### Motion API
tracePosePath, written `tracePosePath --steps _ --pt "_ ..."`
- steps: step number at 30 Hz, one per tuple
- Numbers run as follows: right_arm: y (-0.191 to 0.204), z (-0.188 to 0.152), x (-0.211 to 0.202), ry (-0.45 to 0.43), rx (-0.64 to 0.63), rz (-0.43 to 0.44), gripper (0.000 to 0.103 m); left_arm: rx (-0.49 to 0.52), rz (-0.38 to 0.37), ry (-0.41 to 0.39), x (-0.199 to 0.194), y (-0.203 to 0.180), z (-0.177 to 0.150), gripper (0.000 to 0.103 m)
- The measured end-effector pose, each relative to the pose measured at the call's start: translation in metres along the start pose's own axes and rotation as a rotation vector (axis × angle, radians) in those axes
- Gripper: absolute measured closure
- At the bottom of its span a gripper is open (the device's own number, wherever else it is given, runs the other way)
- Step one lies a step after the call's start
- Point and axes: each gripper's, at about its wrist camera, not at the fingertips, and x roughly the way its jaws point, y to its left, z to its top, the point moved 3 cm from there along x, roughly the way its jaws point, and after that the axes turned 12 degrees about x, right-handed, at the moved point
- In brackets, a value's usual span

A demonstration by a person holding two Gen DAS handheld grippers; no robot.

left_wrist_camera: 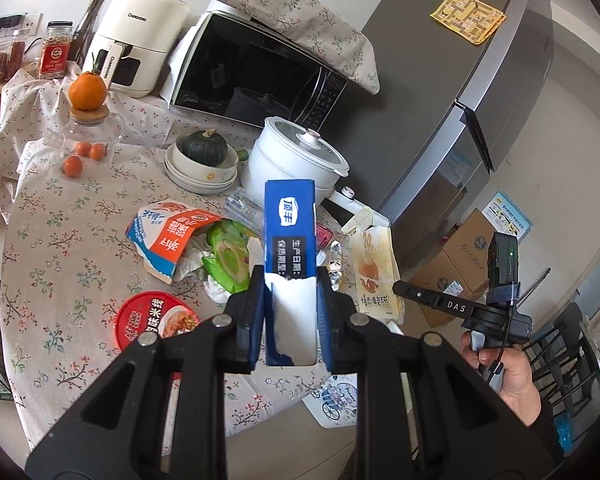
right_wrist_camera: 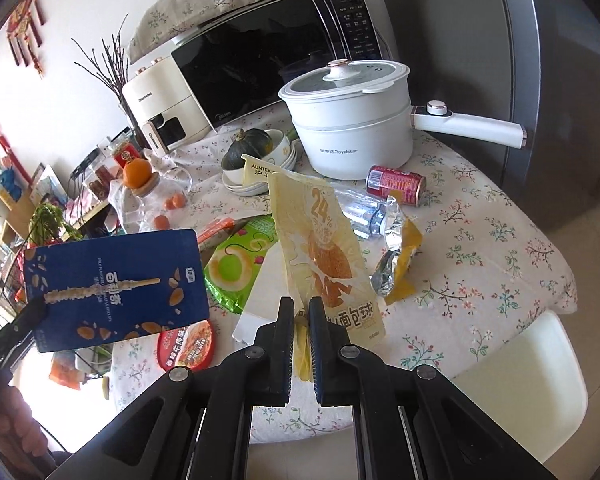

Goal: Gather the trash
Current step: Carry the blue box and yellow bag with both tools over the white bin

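My left gripper (left_wrist_camera: 290, 280) is shut on a blue snack box (left_wrist_camera: 290, 232), held upright above the table's near edge; the box also shows in the right wrist view (right_wrist_camera: 112, 288). My right gripper (right_wrist_camera: 300, 312) is shut on a yellow bread-ball bag (right_wrist_camera: 324, 252), lifted off the floral tablecloth (right_wrist_camera: 480, 240); the bag also shows in the left wrist view (left_wrist_camera: 374, 272). More trash lies on the table: a green wrapper (left_wrist_camera: 230, 256), an orange-blue bag (left_wrist_camera: 172, 236), a red noodle-cup lid (left_wrist_camera: 156, 320), a red can (right_wrist_camera: 396, 184), a foil wrapper (right_wrist_camera: 394, 248), a clear bottle (right_wrist_camera: 360, 208).
A white electric pot (right_wrist_camera: 352, 128), stacked bowls with a dark squash (left_wrist_camera: 204, 152), a microwave (left_wrist_camera: 256, 72), an air fryer (left_wrist_camera: 136, 36) and a glass jar topped by an orange (left_wrist_camera: 86, 92) crowd the back. A fridge (left_wrist_camera: 460, 100) stands right; a white chair (right_wrist_camera: 532, 376) sits near.
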Motion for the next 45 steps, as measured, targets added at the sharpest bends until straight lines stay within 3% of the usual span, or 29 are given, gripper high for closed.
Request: tracePosePath --steps 14,21,29,42,45 --pt "-0.144 -0.027 -0.070 -0.028 0.208 -0.165 0.095 0.211 -0.233 0.196 0.083 -0.132 -0.041 0.078" --pt "-0.193 -0.048 -0.087 -0.010 0.258 -0.217 0.095 0.313 -0.273 0.307 0.137 -0.183 -0.078 0.078" --pt "-0.233 -0.067 -0.094 0.011 0.291 -0.300 0.095 0.335 -0.307 0.383 0.184 -0.212 -0.103 0.078" --pt "-0.252 -0.075 -0.083 0.059 0.325 -0.336 0.094 0.369 -0.236 0.394 0.206 -0.204 -0.111 0.076" --pt "-0.251 -0.074 -0.080 0.066 0.330 -0.341 0.094 0.363 -0.217 0.393 0.203 -0.198 -0.106 0.053"
